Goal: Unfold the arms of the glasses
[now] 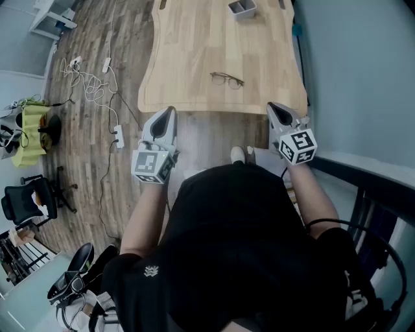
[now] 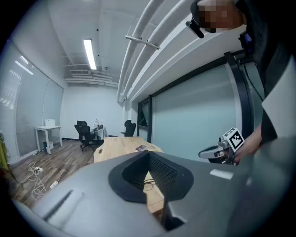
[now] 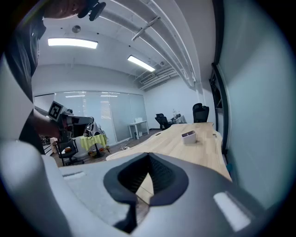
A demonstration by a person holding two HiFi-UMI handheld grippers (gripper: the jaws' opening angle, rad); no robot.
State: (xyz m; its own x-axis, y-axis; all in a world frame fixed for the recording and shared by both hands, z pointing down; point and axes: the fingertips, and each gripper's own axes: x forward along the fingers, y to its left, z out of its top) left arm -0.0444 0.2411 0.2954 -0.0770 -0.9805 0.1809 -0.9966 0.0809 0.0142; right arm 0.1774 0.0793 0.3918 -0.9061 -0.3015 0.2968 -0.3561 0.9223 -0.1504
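Two grippers, both empty, jaws pressed together. My left gripper [image 1: 167,115] and right gripper [image 1: 275,109] hover at the near edge of the bench [image 1: 188,52]. The glasses [image 1: 227,80] lie flat on the bench ahead, well apart from both and between them, marginally nearer my right. Their long axis runs side to side.

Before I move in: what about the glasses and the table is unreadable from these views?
- Glasses, head view: too small to tell whether the arms are folded or open.
- Glasses, left gripper view: only a sliver shows past the shut left claw.
- Glasses, right gripper view: not seen; the shut right claw blocks the near table.
- Grey tray, head view: cut off by the top edge.
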